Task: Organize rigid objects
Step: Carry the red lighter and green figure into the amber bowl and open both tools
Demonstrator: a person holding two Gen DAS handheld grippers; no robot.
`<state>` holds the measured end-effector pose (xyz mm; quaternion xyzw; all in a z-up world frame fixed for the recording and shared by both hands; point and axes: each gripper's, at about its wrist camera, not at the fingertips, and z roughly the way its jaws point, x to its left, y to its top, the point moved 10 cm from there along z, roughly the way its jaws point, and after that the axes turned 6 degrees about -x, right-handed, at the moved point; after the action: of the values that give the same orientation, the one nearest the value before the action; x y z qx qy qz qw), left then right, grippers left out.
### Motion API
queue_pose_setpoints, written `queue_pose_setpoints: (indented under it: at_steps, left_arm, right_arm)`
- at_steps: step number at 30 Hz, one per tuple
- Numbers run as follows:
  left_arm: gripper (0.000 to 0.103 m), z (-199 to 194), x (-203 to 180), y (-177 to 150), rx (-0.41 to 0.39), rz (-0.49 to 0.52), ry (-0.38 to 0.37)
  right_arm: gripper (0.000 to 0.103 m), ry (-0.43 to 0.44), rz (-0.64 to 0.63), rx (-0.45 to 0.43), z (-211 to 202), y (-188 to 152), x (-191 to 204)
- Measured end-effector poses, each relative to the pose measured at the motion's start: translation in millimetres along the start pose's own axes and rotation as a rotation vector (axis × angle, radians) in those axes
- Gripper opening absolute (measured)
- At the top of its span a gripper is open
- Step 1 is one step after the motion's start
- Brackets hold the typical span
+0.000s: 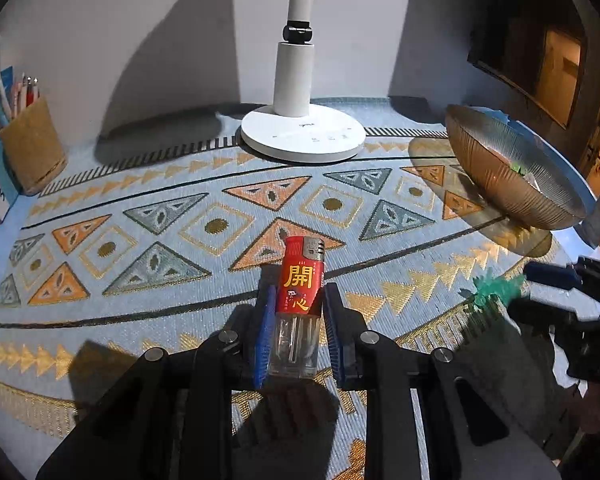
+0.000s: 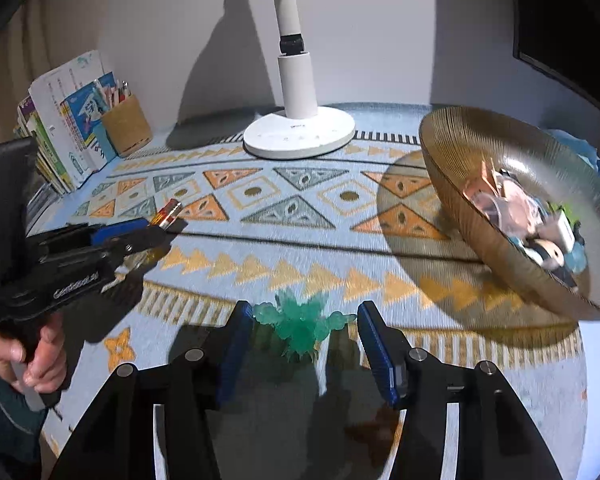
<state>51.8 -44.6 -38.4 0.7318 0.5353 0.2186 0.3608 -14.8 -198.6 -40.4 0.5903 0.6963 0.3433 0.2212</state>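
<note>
A red lighter [image 1: 300,276] with gold characters and a clear lower body stands upright between blue pads, my left gripper [image 1: 300,285] shut on it above the patterned cloth. From the right wrist view the left gripper [image 2: 156,226] is at the left with the lighter [image 2: 168,212] poking out of its tip. A translucent green spiky toy [image 2: 302,324] sits between my right gripper's [image 2: 303,308] blue pads, its limbs touching both; the gripper is shut on it. In the left wrist view the green toy [image 1: 496,286] and right gripper [image 1: 540,276] are at the right edge.
A ribbed amber glass bowl [image 2: 460,184] holding several small items stands at the right, also as the bowl [image 1: 512,184]. A white lamp base [image 2: 300,134] is at the back centre. A cork pen holder [image 2: 126,126] and books [image 2: 68,128] stand back left. A hand [image 2: 40,360] grips the left handle.
</note>
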Motion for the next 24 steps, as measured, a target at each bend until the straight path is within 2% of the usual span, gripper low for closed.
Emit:
queue_pose_setpoints:
  at_steps: [3,5,12,14,15,20,22,24]
  left_arm:
    - [0.021,-3,0,1,-0.014,-0.006,-0.013]
    - [0.021,-2,0,0,-0.008,-0.007,-0.014]
    - [0.021,-4,-3,-1,-0.015,0.009,-0.003]
    - [0.021,-4,-3,-1,-0.014,0.006,0.001]
    - [0.021,-4,-2,-1,-0.015,0.005,0.003]
    - [0.021,-13,-9,10,-0.028,0.007,-0.005]
    - [0.021,-28,-21,31,-0.071,0.022,-0.028]
    - [0.021,-48,-46,66,-0.138,0.060,-0.067]
  right_arm:
    - [0.056,-0.036,-0.025,0.038,-2,-14,1]
    - [0.065,-0.051,-0.022,0.045,-2,-19,-1]
    - [0.065,-0.064,0.002,0.075,14,-20,4]
    - [0.047,-0.125,-0.011,0.100,21,-22,2]
    - [0.044,-0.138,-0.010,0.082,20,-19,2]
    - [0.044,-0.101,0.029,-0.009,-4,2,4]
    - [0.044,-0.106,0.034,-0.079,-31,22,-5]
    - [0.044,-0.161,0.037,-0.168,-65,50,-28]
